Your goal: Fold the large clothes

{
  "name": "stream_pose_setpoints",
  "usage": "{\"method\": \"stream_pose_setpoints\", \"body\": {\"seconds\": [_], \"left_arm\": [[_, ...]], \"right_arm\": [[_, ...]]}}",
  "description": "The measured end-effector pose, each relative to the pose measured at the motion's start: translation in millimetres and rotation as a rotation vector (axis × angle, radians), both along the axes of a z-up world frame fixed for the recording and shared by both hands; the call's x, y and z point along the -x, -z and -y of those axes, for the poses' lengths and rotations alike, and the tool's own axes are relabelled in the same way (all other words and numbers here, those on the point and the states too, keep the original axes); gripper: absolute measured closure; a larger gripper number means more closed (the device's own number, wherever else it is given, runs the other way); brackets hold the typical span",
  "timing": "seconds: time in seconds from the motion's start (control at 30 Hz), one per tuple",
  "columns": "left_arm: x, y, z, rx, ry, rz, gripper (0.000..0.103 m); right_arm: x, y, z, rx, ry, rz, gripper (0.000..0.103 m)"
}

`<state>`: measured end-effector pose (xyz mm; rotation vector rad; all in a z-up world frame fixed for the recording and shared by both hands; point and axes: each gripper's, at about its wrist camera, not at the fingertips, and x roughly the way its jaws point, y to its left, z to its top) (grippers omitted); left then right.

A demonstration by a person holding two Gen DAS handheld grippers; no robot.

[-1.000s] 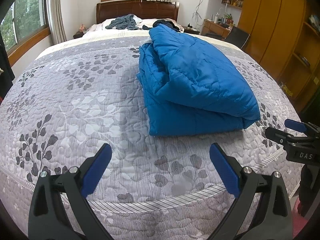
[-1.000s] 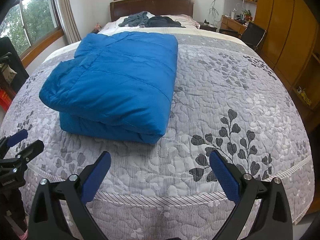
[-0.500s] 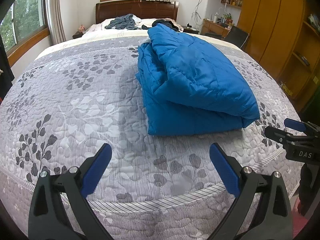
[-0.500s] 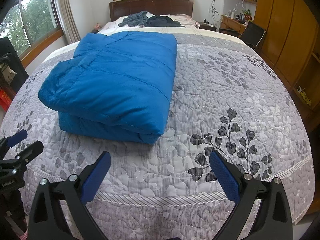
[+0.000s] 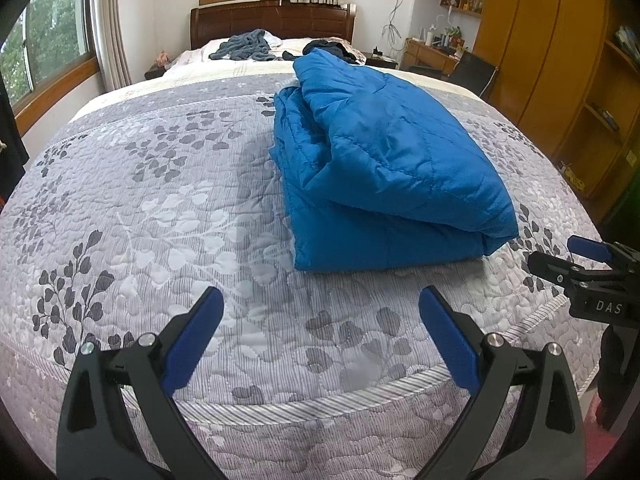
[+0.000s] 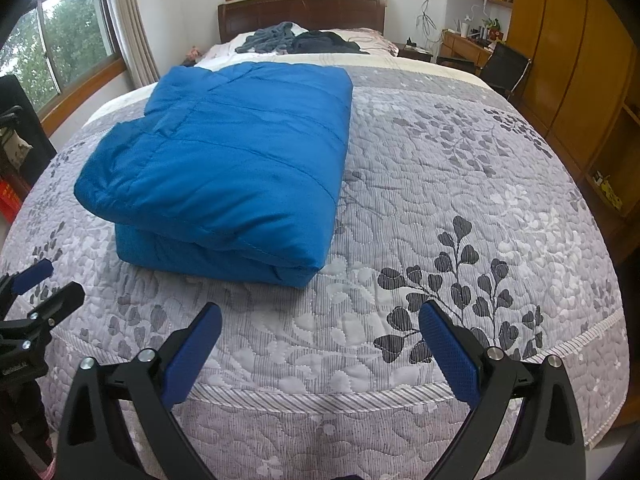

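The folded jacket (image 5: pixel 384 168) lies mid-bed (image 5: pixel 152 184), back from the foot edge. Both claws, left (image 5: pixel 320 336) and right (image 6: pixel 320 344), hang released (nothing held) over that edge, bare quilt on each side.

Soft daylight enters from the windows (image 5: pixel 48 52), shadows are faint, focus is sharp, and fisheye bending darkens the corners.

Blue quilted jacket (image 5: pixel 384 168), puffy, folded into a thick rectangular bundle, lying flat on the bed. Sits centre-right in the left wrist view, centre-left (image 6: pixel 236 160) in the right. Folded edge facing the camera.
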<state>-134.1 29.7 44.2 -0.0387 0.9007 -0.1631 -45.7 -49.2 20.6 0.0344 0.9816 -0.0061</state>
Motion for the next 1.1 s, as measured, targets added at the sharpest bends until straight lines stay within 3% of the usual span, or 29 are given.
{"method": "stream_pose_setpoints", "body": {"seconds": [1.1], "left_arm": [[1.0,-1.2,1.1,0.002,-0.001,0.001,0.005]], "right_arm": [[-2.6,-1.5,-1.7,-0.013,-0.014,0.018,0.004]]}}
